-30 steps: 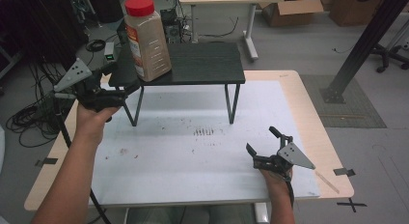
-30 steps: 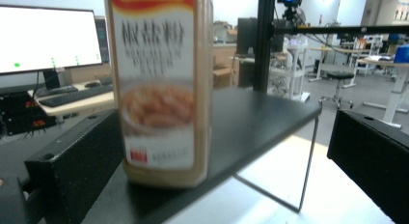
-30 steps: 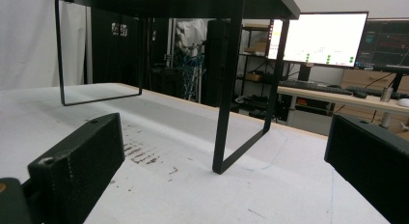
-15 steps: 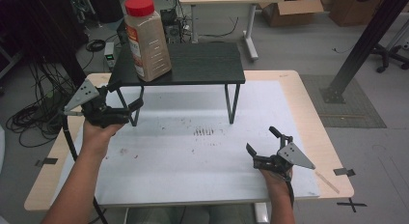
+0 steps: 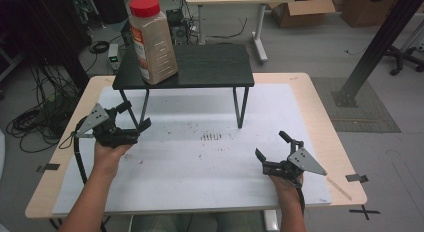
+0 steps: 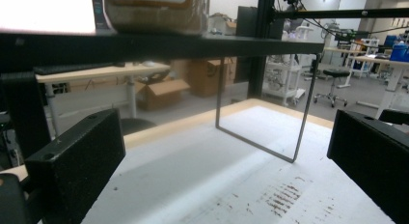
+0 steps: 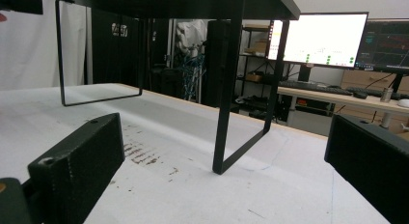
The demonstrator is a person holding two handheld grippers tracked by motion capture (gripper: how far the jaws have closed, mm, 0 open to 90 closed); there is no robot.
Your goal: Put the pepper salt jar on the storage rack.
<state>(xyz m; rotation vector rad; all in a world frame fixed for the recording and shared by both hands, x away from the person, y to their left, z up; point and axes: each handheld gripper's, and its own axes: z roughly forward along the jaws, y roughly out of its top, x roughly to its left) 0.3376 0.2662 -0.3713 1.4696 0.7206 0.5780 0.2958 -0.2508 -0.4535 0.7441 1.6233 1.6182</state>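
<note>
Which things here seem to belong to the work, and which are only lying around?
Likely in use:
- clear plastic jar with red lid
- black metal shelf
- left gripper, open
- right gripper, open

Just around:
- cardboard box
- floor cables

The big table (image 5: 320, 112) has a pale wood edge and a flat white matt top with dark scuffs. The small black shelf (image 5: 210, 67) looks matt, on thin black metal legs. The clear plastic jar (image 5: 152, 42) has a shiny red lid. Both black grippers' jaws look rough and dull.
</note>
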